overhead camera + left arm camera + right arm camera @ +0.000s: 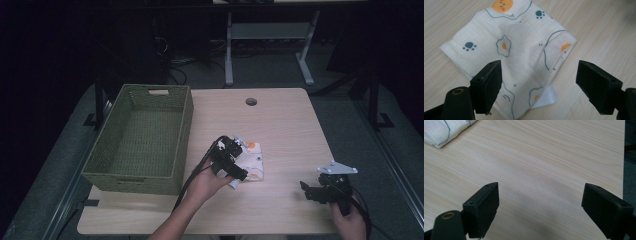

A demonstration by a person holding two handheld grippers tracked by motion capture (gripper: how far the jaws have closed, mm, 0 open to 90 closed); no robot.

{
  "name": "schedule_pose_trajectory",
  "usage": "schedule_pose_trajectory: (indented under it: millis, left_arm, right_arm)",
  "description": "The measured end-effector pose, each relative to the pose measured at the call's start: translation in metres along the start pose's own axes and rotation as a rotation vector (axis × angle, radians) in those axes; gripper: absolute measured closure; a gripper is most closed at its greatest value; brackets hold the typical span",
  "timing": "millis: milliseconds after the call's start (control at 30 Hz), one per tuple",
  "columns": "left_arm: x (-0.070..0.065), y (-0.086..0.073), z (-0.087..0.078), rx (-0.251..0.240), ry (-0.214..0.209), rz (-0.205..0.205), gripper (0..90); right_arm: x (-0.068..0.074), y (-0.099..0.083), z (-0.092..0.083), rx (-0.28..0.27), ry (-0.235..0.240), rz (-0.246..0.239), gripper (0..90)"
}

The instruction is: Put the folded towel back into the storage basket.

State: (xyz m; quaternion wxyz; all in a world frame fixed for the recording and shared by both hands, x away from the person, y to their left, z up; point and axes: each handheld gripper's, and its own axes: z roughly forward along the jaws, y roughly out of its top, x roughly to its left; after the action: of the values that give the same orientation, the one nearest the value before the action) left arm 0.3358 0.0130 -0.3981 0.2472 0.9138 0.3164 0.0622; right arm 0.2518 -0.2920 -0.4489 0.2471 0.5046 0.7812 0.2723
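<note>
A folded white cloth printed with fried eggs and blue paw marks lies flat near the middle of the table. In the left gripper view the cloth spreads out under and ahead of my left gripper, whose jaws stand wide apart with nothing between them. From the high view my left gripper hovers over the cloth's left side, held by a hand. My right gripper rests low at the table's front right, open over bare wood. A corner of the cloth shows at the top left of the right gripper view.
A green woven basket stands empty on the table's left part, close to my left forearm. A round cable hole sits near the table's far edge. The table's right edge runs close beside my right gripper.
</note>
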Motion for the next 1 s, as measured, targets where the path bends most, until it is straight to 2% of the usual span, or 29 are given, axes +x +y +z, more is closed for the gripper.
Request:
schedule_pose_trajectory:
  millis: [233, 567, 867, 1000]
  left_arm:
    - [0.010, 0.009, 0.014, 0.038, 0.011, -0.020, 21.3]
    - [0.021, 0.022, 0.023, 0.060, 0.024, -0.045, 22.7]
    - [0.024, 0.031, 0.038, 0.090, 0.026, -0.068, 24.0]
    - [0.027, 0.035, 0.045, 0.105, 0.018, -0.078, 31.1]
  right_arm:
    - [-0.001, 0.000, 0.000, 0.002, 0.005, 0.007, 14.2]
    - [0.000, 0.000, 0.001, 0.003, 0.008, 0.002, 14.2]
    - [-0.001, 0.000, 0.001, 0.003, 0.012, 0.001, 14.2]
    - [-0.001, 0.000, 0.001, 0.002, 0.014, 0.001, 14.3]
